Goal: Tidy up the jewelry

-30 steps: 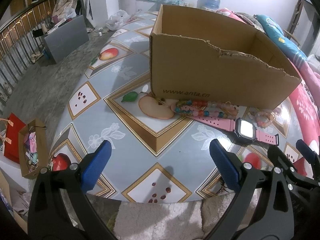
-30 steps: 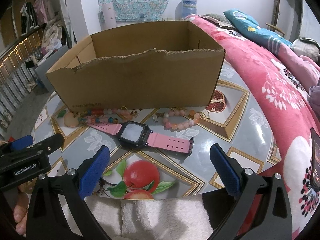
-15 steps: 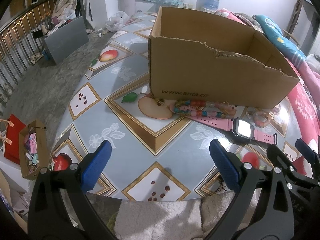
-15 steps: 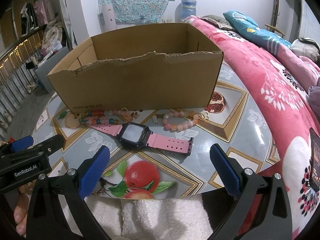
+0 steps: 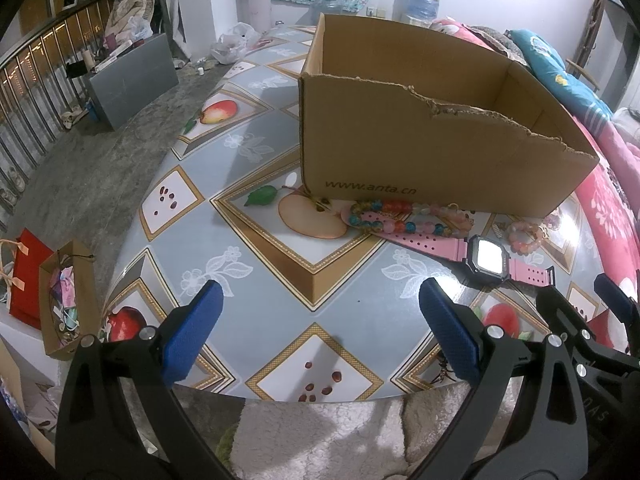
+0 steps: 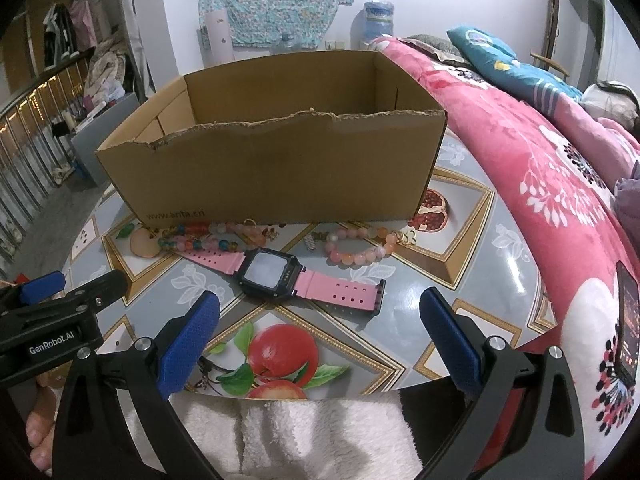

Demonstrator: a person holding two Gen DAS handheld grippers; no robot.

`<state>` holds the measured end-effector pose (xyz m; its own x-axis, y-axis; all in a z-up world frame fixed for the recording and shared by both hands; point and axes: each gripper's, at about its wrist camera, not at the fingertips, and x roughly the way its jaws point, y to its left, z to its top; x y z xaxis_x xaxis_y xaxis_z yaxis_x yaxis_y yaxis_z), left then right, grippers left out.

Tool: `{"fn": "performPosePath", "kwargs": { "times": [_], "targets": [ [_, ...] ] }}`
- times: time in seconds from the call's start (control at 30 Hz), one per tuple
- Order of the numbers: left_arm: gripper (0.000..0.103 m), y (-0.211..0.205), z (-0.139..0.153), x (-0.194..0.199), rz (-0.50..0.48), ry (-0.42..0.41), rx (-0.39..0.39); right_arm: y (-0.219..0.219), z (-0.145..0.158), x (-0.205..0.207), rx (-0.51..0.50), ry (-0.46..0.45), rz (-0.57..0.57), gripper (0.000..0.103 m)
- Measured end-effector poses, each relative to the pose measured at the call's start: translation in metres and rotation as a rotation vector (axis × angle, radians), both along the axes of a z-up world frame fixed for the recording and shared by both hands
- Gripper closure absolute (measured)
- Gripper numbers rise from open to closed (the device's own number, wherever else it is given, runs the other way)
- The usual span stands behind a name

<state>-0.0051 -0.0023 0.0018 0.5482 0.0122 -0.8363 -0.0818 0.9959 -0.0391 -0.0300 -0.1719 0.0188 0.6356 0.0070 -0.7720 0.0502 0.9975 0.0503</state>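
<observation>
An open cardboard box (image 5: 436,160) (image 6: 276,176) stands on the fruit-patterned table (image 5: 256,240). Along its near wall lie a pink-strapped watch (image 6: 280,276) (image 5: 480,254), a multicoloured bead bracelet (image 5: 380,216) (image 6: 200,240) and a peach bead bracelet (image 6: 360,248) (image 5: 524,236). My left gripper (image 5: 320,332) hovers open over the table's near edge, left of the watch. My right gripper (image 6: 320,332) is open too, just short of the watch. Nothing sits between either pair of blue pads.
A pink flowered bedspread (image 6: 560,184) runs along the right with a phone (image 6: 626,320) on it. White fleece (image 6: 320,436) covers the near edge. On the floor at left stand paper bags (image 5: 52,292) and a grey box (image 5: 132,76) by a railing.
Both views have crept slightly back and up from the table, so the box and jewelry look a little farther off. Both grippers stay open; nothing on the table moved.
</observation>
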Motion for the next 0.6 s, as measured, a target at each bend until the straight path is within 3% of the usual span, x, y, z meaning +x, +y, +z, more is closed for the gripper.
{"fn": "performPosePath", "kwargs": {
  "times": [0.6],
  "targets": [
    [0.008,0.0002,0.0003,0.0,0.002,-0.001,0.001,-0.0007,0.0042,0.0045,-0.007,-0.011,0.009,0.005]
  ]
}}
